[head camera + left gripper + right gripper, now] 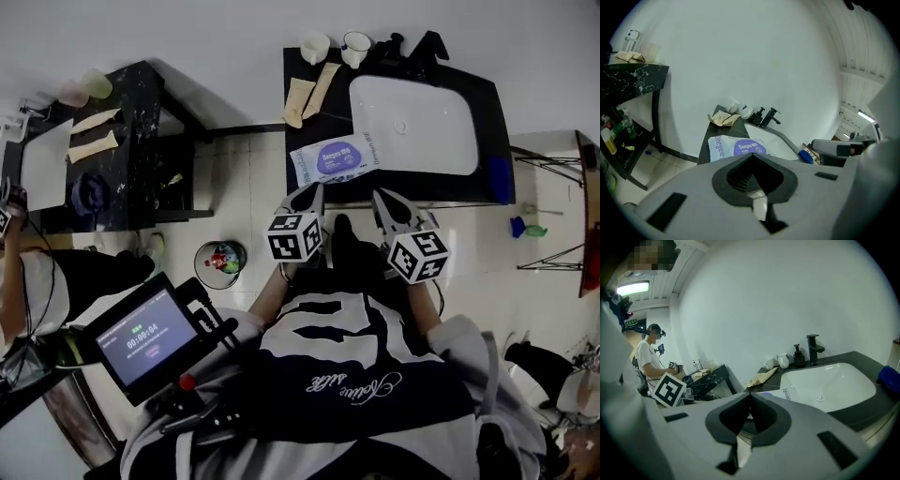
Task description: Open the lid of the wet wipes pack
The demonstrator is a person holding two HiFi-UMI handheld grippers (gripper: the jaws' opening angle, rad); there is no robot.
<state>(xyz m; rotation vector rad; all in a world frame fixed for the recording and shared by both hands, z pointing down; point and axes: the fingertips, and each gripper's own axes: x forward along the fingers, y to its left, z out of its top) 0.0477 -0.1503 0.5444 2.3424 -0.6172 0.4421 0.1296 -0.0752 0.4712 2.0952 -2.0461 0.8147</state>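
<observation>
The wet wipes pack point(333, 157) is pale blue with a purple oval label and lies flat on the black counter point(302, 122), left of the white sink. Its lid looks closed. Both grippers hover short of the counter's near edge, apart from the pack. My left gripper point(316, 190) is shut with nothing in it, pointing at the pack's near left side. My right gripper point(380, 197) is shut and empty too, just right of the pack. In the left gripper view the pack point(736, 147) shows beyond the closed tips point(751, 154). In the right gripper view only a corner of the pack point(786, 392) shows past the tips point(750, 393).
A white sink point(412, 127) with a black tap point(427, 45) fills the counter's right. Two cups point(315, 45) and folded beige cloths point(309, 94) lie at the back left. A second black table point(141, 141), a floor bin point(220, 262) and another person point(37, 272) are on the left.
</observation>
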